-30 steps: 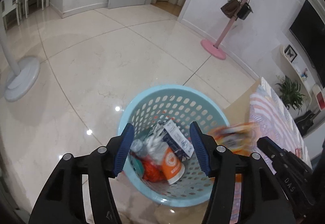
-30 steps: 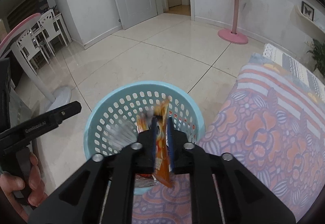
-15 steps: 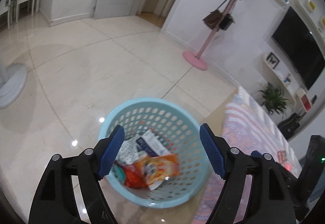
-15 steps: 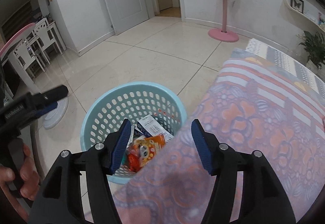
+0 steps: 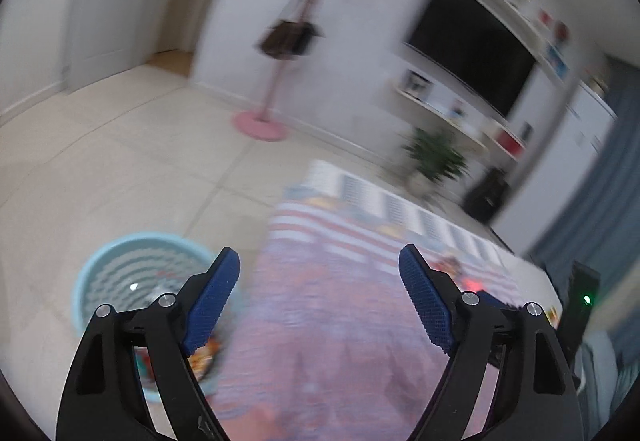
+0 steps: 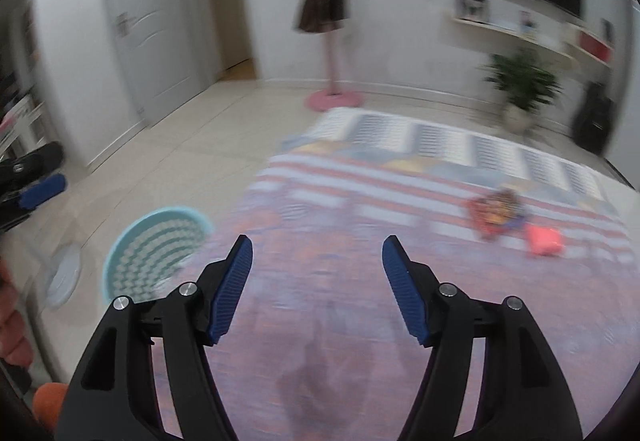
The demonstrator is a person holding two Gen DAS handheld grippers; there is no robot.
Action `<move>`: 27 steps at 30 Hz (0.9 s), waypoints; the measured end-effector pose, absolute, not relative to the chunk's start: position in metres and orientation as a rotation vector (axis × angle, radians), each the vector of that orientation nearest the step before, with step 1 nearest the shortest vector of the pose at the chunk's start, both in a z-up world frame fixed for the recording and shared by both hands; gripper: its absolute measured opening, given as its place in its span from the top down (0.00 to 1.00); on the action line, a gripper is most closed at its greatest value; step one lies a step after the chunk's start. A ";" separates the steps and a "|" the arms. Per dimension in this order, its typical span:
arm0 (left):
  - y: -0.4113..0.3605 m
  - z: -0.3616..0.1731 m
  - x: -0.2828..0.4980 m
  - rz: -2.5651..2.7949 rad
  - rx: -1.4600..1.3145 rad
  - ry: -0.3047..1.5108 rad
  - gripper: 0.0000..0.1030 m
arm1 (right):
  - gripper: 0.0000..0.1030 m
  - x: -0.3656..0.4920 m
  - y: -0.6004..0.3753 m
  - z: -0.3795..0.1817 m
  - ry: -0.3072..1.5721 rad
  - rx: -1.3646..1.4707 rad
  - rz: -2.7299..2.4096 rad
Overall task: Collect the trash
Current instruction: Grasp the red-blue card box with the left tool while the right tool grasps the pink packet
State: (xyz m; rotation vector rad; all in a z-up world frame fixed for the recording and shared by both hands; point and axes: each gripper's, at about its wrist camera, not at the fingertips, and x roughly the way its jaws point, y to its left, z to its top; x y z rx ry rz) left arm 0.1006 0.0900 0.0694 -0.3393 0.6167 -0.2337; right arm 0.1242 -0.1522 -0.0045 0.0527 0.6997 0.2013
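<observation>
2 trash pieces, a crumpled wrapper (image 6: 495, 209) and a pink packet (image 6: 543, 239), lie touching near the patterned cloth's (image 6: 320, 225) far right edge. Left gripper (image 5: 320, 299) & right gripper (image 6: 316, 283) both spread, empty. Risk: blurred views suggest fast motion, so tongs may overshoot, knocking trash off the edge, well apart from the basket (image 6: 154, 241).

My pale blue perforated plastic basket (image 6: 156, 253) stands on the floor beside the table; a red-orange crumpled wrapper (image 6: 494, 211) and a pink packet (image 6: 543, 239) lie on the table.
</observation>
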 end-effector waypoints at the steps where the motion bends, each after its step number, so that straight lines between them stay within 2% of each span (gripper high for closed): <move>1: 0.076 0.072 0.104 -0.260 -0.316 0.619 0.22 | 0.38 0.124 -0.175 -0.005 0.699 0.074 0.162; 6: -0.022 0.075 0.137 -0.407 -0.164 0.632 0.20 | 0.37 0.135 -0.274 -0.014 0.714 0.195 -0.002; 14: -0.139 0.023 0.203 -0.580 -0.031 0.699 0.20 | 0.35 0.162 -0.378 -0.047 0.722 0.210 -0.176; 21: -0.214 -0.050 0.262 -0.668 0.089 0.815 0.20 | 0.31 0.202 -0.407 -0.097 0.801 0.178 -0.179; 27: -0.238 -0.087 0.291 -0.684 0.142 0.859 0.20 | 0.31 0.231 -0.408 -0.121 0.849 0.170 -0.165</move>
